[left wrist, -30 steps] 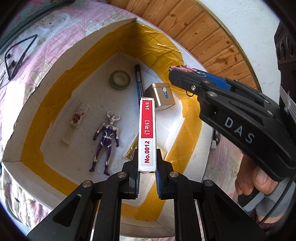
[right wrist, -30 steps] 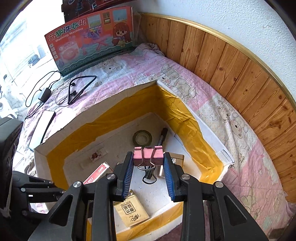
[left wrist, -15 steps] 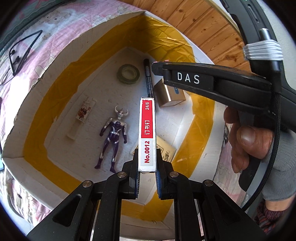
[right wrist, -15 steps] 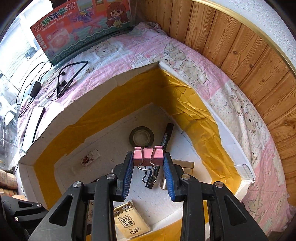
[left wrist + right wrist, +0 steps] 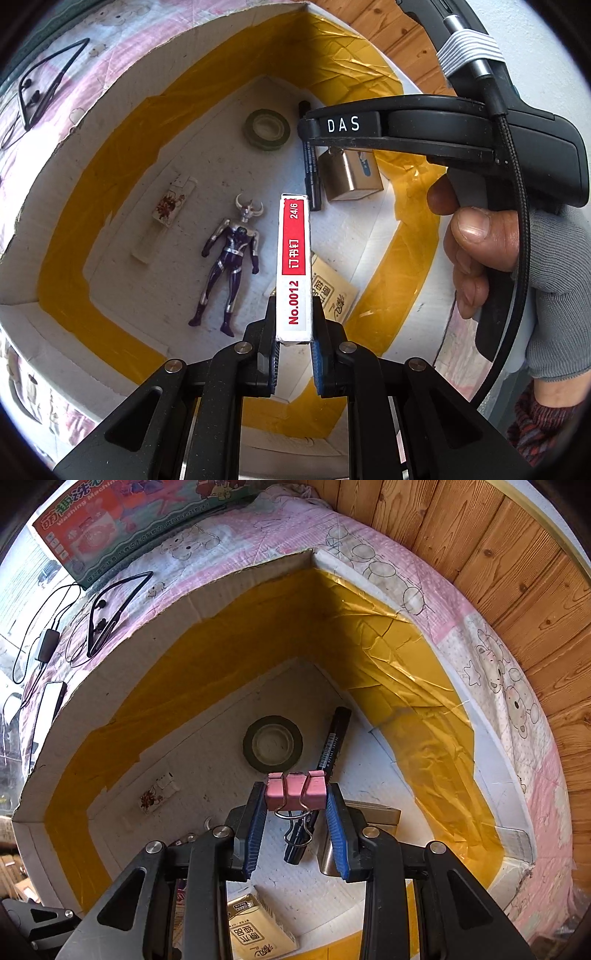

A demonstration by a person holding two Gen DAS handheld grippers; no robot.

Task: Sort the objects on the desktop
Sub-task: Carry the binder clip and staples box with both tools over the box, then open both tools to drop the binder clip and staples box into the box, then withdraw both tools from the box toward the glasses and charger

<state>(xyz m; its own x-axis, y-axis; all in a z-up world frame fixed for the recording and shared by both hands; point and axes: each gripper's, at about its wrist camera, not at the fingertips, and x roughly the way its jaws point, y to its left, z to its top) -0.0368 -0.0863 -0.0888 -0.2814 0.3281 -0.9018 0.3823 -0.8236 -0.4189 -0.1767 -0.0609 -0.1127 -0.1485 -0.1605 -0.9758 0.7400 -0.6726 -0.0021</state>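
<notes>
My left gripper [image 5: 294,345] is shut on a red and white staple box [image 5: 294,266] and holds it above the white box with yellow tape [image 5: 110,177]. My right gripper [image 5: 296,803] is shut on a pink binder clip [image 5: 296,789] over the same box [image 5: 221,627]. The right gripper's body [image 5: 424,136] shows in the left wrist view, above the box's right side. On the box floor lie a purple toy figure [image 5: 232,254], a tape roll [image 5: 266,129], a black marker [image 5: 332,746], a metal block [image 5: 349,173], a lighter [image 5: 166,210] and a tan packet [image 5: 332,291].
The box sits on a pink patterned quilt [image 5: 498,664]. Black earphones [image 5: 107,616], a cable with adapter [image 5: 46,646] and a toy washing machine carton [image 5: 129,520] lie beyond the box's far left wall. A wood panelled wall [image 5: 517,554] runs along the right.
The right gripper has moved lower and further over the box with the clip. The left gripper has come a little closer to the box, still holding the staple box.
</notes>
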